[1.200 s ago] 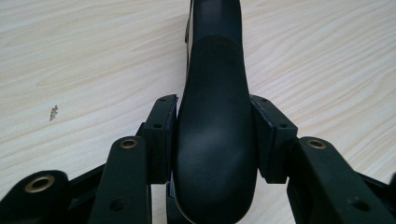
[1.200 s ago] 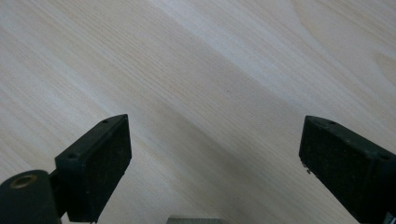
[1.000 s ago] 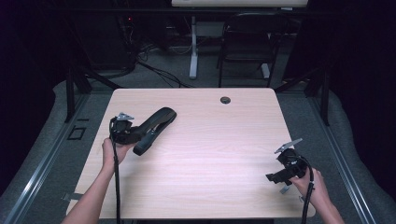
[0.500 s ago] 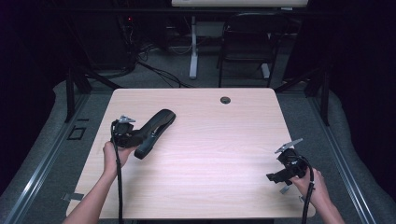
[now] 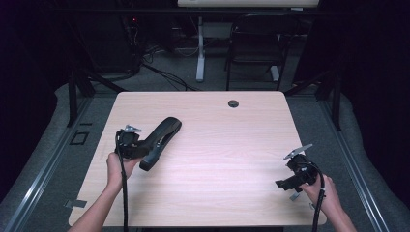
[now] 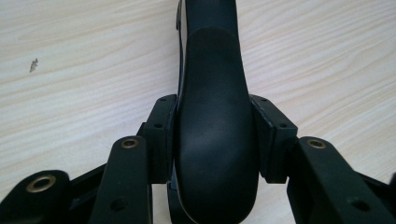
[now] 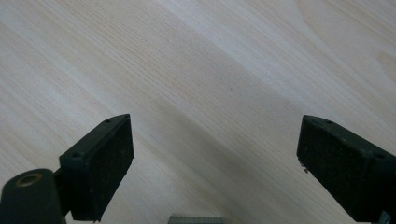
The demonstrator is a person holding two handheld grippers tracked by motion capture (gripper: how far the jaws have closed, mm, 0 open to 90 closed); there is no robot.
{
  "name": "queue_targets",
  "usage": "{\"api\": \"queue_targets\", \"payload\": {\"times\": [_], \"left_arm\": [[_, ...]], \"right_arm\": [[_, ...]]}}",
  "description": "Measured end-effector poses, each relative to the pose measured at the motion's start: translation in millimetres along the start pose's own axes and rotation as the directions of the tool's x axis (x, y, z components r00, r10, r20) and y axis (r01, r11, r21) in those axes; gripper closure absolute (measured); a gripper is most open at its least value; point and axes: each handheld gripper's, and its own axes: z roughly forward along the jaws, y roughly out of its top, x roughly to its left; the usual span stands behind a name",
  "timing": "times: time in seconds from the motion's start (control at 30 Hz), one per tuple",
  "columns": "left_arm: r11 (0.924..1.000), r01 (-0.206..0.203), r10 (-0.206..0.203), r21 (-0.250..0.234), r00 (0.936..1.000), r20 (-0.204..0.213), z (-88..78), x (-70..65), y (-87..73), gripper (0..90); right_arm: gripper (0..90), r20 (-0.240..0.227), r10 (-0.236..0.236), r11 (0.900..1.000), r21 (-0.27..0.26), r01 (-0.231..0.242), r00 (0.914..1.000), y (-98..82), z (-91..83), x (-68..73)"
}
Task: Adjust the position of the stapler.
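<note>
A long black stapler-like object [image 5: 162, 135] lies slanted on the left half of the light wood table [image 5: 222, 145]. My left gripper [image 5: 145, 151] is shut on its near end. In the left gripper view the two pads [image 6: 161, 135] press the sides of the object's rounded black body [image 6: 212, 93], which stretches away over the wood. I cannot tell whether it rests on the table or is slightly raised. My right gripper [image 5: 284, 183] is open near the table's front right corner. Bare wood shows between its spread pads [image 7: 100, 163] in the right gripper view.
A small round black grommet [image 5: 233, 103] sits in the tabletop near the far edge. Beyond the table stand a dark chair [image 5: 254, 48] and a white desk leg [image 5: 199, 53], with cables on the floor. Dark stands flank the table's far corners.
My left gripper has drawn back toward the person's side, pulling the black object with it a short way. The right gripper has stayed where it was.
</note>
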Motion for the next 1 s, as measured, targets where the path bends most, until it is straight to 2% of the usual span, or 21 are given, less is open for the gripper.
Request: {"api": "queue_targets", "payload": {"times": [0.13,0.23,0.5,0.53,0.57,0.6,1.0], "left_arm": [[1.0000,0.001,-0.001,-0.002,1.0000,-0.002,-1.8,-3.7,-2.9,56.4],[1.0000,0.000,0.000,0.005,1.0000,0.003,-4.7,-7.4,-6.0,56.4],[1.0000,-0.008,0.007,0.005,0.9999,0.011,-9.6,-16.7,-12.7,56.3],[0.9998,-0.012,0.012,0.015,0.9999,0.012,-10.6,-17.5,-13.0,56.3],[0.9998,-0.012,0.011,0.013,0.9999,0.010,-11.0,-19.0,-13.9,56.3],[0.9997,-0.014,0.014,0.018,0.9998,0.013,-11.8,-19.6,-14.2,56.3],[0.9998,-0.012,0.011,0.019,0.9996,0.027,-13.1,-22.5,-16.3,56.1]], "right_arm": [[10.6,0.000,-0.006,1.000,0.008,0.006,1.0000,0.0,-0.7,-0.1],[10.7,0.000,0.010,1.000,-0.022,-0.010,0.9999,-1.1,-1.9,1.0],[10.7,-0.002,-0.003,1.000,-0.008,0.003,1.0000,0.0,-1.9,1.0],[10.7,-0.008,0.002,1.000,-0.013,-0.002,1.0000,0.0,-1.8,1.6],[10.7,-0.014,0.026,0.999,-0.045,-0.026,0.9996,-1.1,0.3,3.4],[10.7,-0.008,0.005,1.000,-0.018,-0.005,1.0000,0.0,-1.9,2.7],[10.8,-0.003,-0.010,1.000,-0.009,0.010,0.9999,1.3,-3.3,2.7]]}}
